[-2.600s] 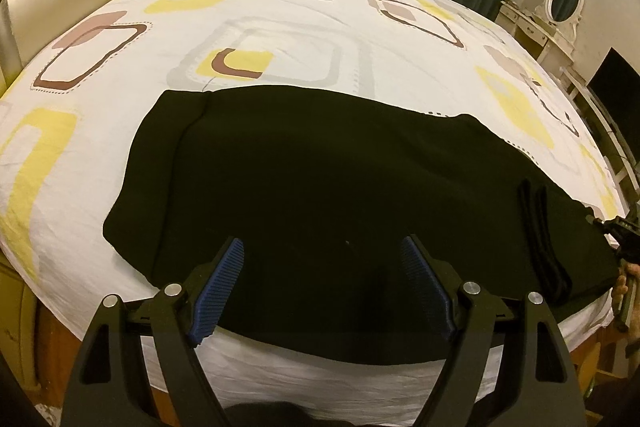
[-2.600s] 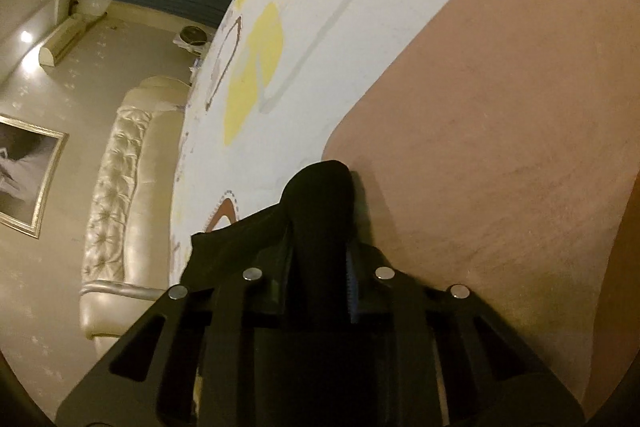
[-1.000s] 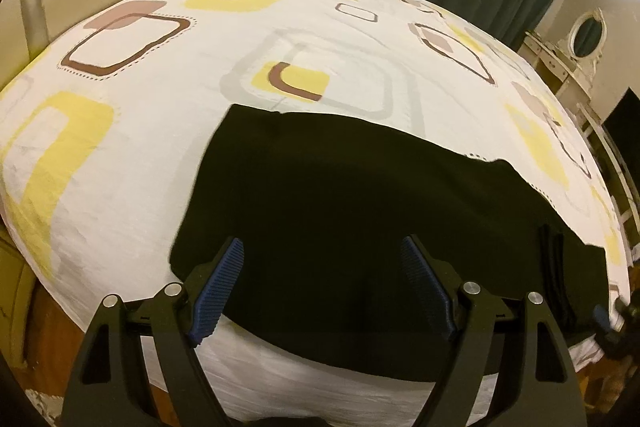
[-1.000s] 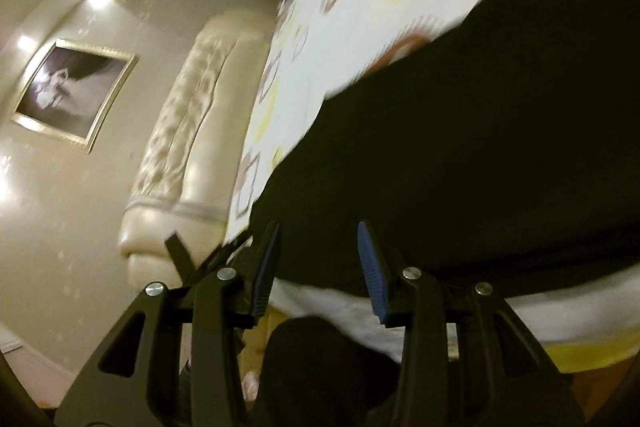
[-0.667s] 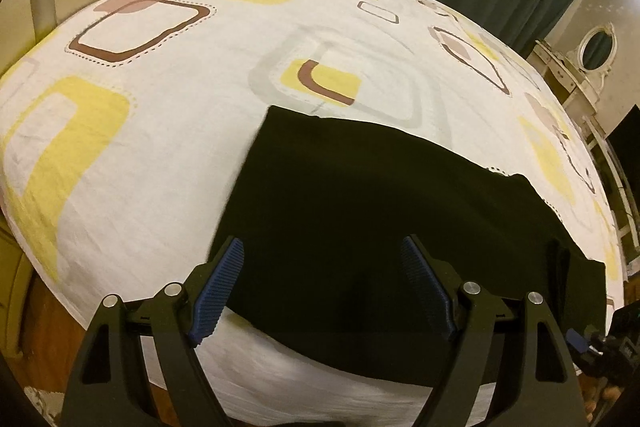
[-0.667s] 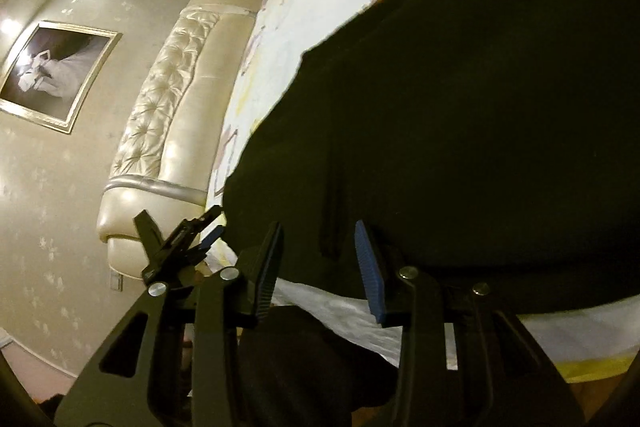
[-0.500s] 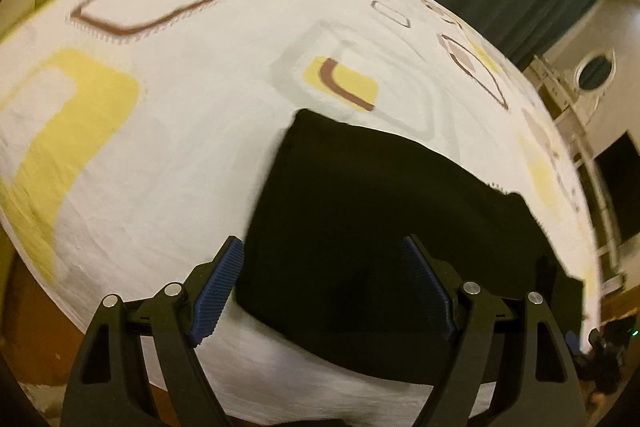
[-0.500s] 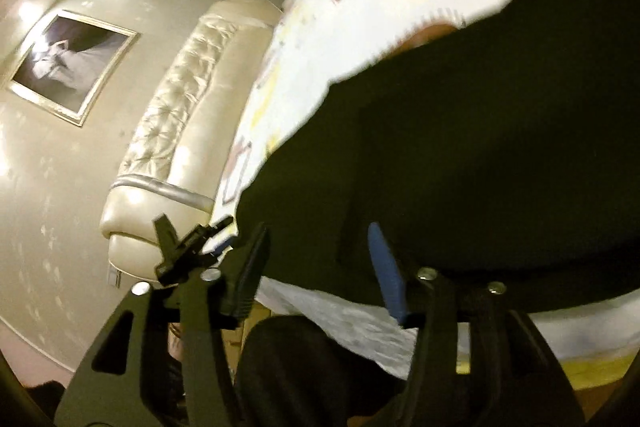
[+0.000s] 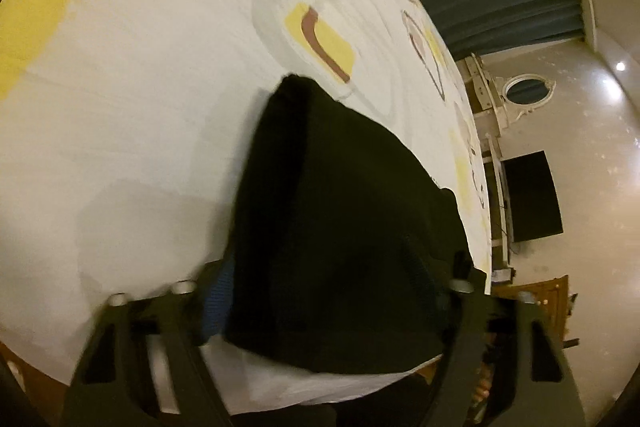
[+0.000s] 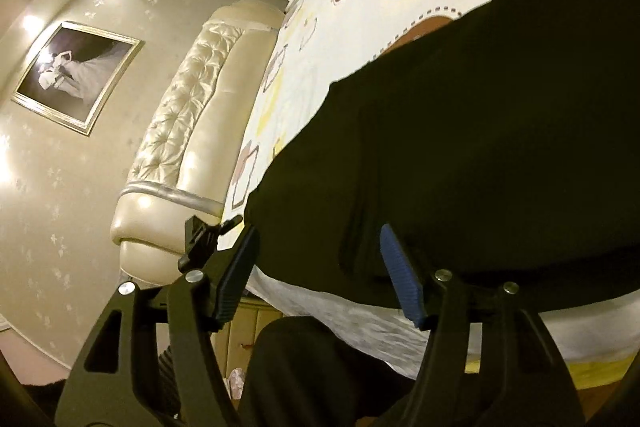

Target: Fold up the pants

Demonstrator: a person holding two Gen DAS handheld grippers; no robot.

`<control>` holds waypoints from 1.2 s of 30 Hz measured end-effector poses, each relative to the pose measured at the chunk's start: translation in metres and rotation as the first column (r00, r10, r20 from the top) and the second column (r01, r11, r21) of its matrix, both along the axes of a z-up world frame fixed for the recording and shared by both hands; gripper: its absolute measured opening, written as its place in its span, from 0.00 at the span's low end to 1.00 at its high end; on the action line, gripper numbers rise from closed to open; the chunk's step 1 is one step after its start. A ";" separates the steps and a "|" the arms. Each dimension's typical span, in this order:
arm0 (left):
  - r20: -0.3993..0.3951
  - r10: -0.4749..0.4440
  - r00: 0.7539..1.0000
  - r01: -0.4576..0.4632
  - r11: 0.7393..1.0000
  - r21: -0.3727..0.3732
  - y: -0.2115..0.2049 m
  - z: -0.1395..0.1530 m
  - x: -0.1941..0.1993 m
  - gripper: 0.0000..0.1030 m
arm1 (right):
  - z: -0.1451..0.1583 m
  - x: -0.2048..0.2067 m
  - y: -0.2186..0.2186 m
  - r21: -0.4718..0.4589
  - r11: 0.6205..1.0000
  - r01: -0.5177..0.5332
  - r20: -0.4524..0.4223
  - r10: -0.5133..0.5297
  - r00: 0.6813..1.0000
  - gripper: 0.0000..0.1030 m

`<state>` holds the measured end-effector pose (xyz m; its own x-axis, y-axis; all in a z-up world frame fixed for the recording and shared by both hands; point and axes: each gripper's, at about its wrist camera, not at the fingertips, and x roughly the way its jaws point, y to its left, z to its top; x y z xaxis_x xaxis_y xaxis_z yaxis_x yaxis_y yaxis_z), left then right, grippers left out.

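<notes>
Already folded into a compact dark stack, the pants are laid at the near edge of the bed, probably so that both ends can be reached from the side. The left tongs are spread wide and pushed against the near end of the stack; whether any cloth is caught between them cannot be told, since one pad is buried in black fabric and the view is blurred. The right tongs are held open just short of the pants, gripping nothing. Layers and seams are lost in the dark cloth. Beyond the pants, a padded headboard is seen.
</notes>
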<state>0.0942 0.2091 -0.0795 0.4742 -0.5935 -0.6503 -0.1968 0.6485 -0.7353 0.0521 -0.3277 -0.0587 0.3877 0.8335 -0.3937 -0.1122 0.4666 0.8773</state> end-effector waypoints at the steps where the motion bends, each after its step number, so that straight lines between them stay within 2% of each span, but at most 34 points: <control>1: -0.018 -0.002 1.000 0.002 1.000 -0.009 -0.002 -0.004 0.003 0.42 | -0.001 0.000 0.001 -0.003 1.000 -0.004 -0.001 0.004 1.000 0.62; 3: -0.038 -0.009 0.999 0.008 1.000 -0.020 -0.007 -0.010 0.009 0.23 | -0.003 -0.001 0.002 -0.008 1.000 -0.014 -0.007 0.014 1.000 0.62; 6: -0.031 -0.010 0.999 0.009 1.000 -0.016 -0.011 -0.008 0.008 0.19 | -0.003 -0.002 0.001 -0.010 1.000 -0.014 -0.006 0.014 1.000 0.65; 11: -0.003 0.015 1.000 -0.015 0.999 0.038 -0.018 0.015 0.004 0.16 | 0.003 -0.003 -0.005 -0.047 0.999 0.023 0.019 -0.022 1.000 0.76; 13: 0.017 0.016 1.000 -0.017 0.998 0.057 -0.024 0.030 0.005 0.16 | 0.005 -0.004 -0.011 -0.057 0.997 0.057 0.028 -0.056 0.998 0.87; 16: 0.042 0.015 0.999 -0.019 0.995 0.097 -0.034 0.055 0.006 0.16 | 0.006 -0.005 -0.019 -0.051 0.993 0.108 0.023 -0.107 0.994 0.91; 22: 0.108 -0.026 0.994 0.002 0.976 0.217 -0.066 0.111 0.003 0.16 | 0.014 -0.008 -0.036 -0.120 0.972 0.202 0.025 -0.200 0.979 0.92; 26: 0.141 -0.068 0.988 0.028 0.962 0.272 -0.097 0.146 0.004 0.16 | 0.019 -0.012 -0.054 -0.095 0.958 0.269 0.019 -0.269 0.963 0.92; 33: 0.204 -0.203 0.958 0.114 0.919 0.378 -0.179 0.196 0.011 0.15 | 0.039 -0.019 -0.074 -0.077 0.941 0.329 0.066 -0.324 0.944 0.92; 36: 0.224 -0.264 0.938 0.144 0.886 0.440 -0.222 0.206 0.012 0.15 | 0.046 -0.020 -0.081 -0.090 0.933 0.349 0.085 -0.342 0.936 0.92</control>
